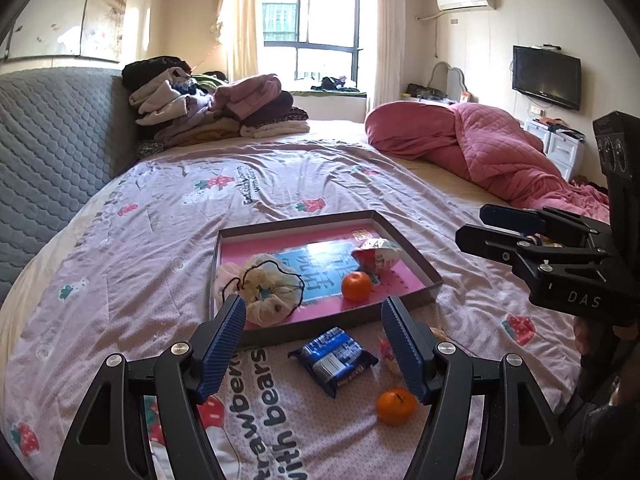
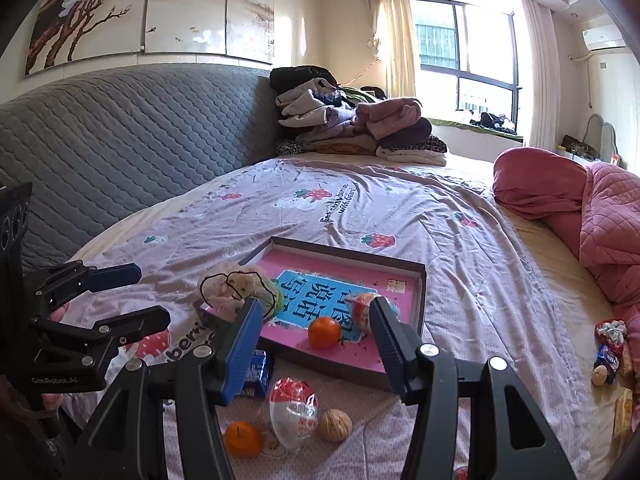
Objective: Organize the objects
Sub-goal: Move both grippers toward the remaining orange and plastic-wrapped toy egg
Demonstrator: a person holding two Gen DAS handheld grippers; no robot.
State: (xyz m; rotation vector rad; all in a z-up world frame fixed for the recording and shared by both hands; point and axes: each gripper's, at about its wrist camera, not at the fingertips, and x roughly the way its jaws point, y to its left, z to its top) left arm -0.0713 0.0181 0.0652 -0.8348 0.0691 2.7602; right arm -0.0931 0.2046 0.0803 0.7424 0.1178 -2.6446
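A shallow pink-lined box tray [image 1: 424, 264] [image 2: 420, 280] lies on the bed. It holds a drawstring cloth pouch [image 1: 268, 284] [image 2: 236, 284], a tangerine [image 1: 356, 286] [image 2: 324, 332] and a red-white wrapped snack [image 1: 376, 254] [image 2: 358, 310]. In front of the tray lie a blue biscuit packet [image 1: 334, 356] [image 2: 256, 372], a second tangerine [image 1: 396, 406] [image 2: 243, 439], a red-white snack packet [image 2: 294, 404] and a walnut [image 2: 335, 424]. My left gripper [image 1: 314, 344] is open and empty above the blue packet. My right gripper [image 2: 314, 344] is open and empty above the loose items.
A purple strawberry-print sheet [image 1: 160, 240] covers the bed. Folded clothes [image 1: 208, 104] are piled by the grey headboard [image 2: 120, 148]. A pink quilt [image 1: 500, 148] lies at the right. More small snacks [image 2: 610, 356] sit at the right edge of the bed.
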